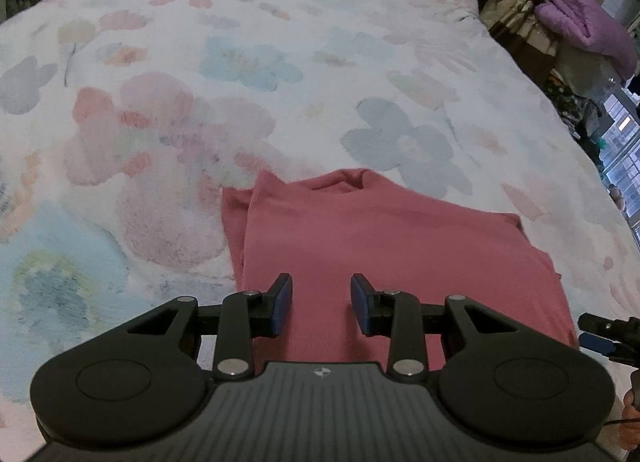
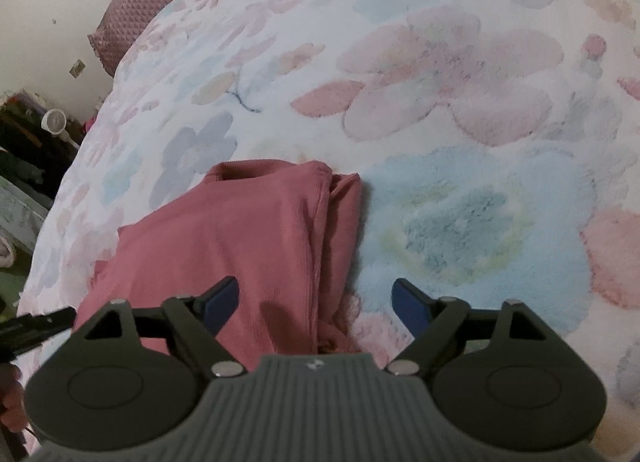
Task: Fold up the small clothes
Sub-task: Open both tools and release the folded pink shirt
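1. Fluffy white bedding with pastel flowers, the bed cover (image 1: pixel 280 62), fills both views; a dusty-pink textured pillow (image 2: pixel 136 10) sits at the upper left of my right-hand view, and a purple folded quilt (image 1: pixel 580 22) lies among clutter at the upper right of my left-hand view.
2. The pink ribbed garment (image 1: pixel 380 242) lies flat on the bed cover, in the lower centre of my left view and lower left-centre of my right view, with its neck opening at the far end and one side already folded over in layers.
3. My left gripper (image 1: pixel 320 302) hangs over the near part of the garment, its blue pads partly apart with only cloth seen between and below them; nothing is pinched.
4. My right gripper (image 2: pixel 316 302) stands wide apart, its left pad over the garment and its right pad over the bed cover, with the garment's layered edge running between them; the pads press on nothing.
5. At the right edge of my left view I see the tip of my right gripper, just beside the garment's edge.
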